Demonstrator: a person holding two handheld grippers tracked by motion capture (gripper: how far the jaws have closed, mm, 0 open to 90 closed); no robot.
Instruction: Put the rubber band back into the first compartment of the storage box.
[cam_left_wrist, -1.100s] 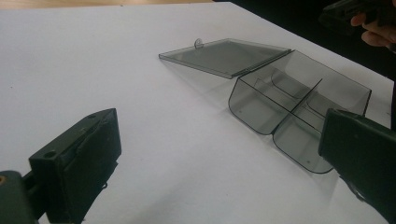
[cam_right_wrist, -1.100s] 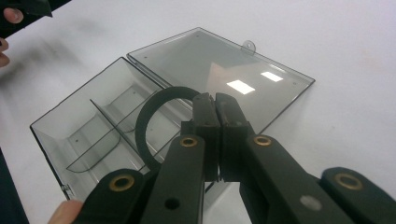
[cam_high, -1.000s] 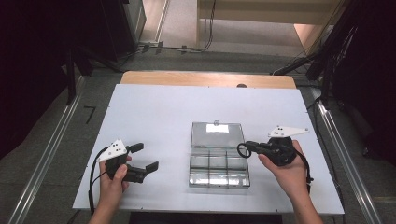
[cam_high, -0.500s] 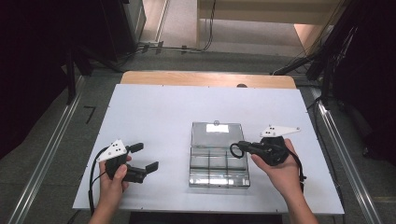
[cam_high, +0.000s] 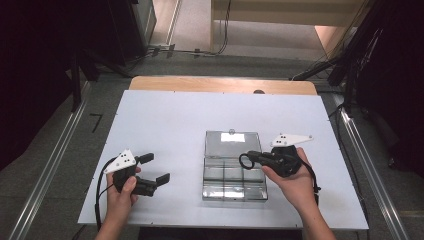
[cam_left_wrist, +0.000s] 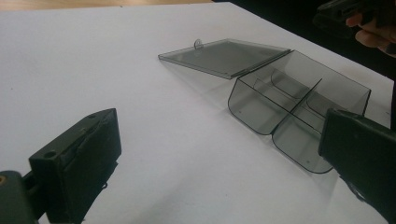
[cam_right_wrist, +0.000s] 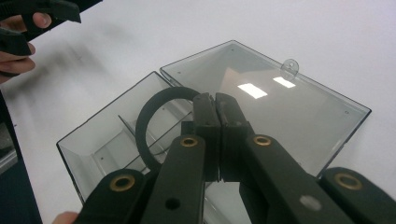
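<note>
While my right gripper (cam_high: 250, 159), clamped on a black ring (cam_right_wrist: 156, 122), hovers over the open box (cam_high: 233, 170) near the table's (cam_high: 165, 125) front edge, the drop remains; my left gripper (cam_high: 155, 169) waits, jaws wide.

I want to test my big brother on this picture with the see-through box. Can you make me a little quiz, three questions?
1. True or false: the clear box has its lid open.
2. What does the right gripper hold between its shut jaws: A a black ring, B a spoon, C a coin?
3. Fill in: the left gripper has its jaws ____ and nothing between them.

Key: 1 true; 2 A; 3 open.
</note>
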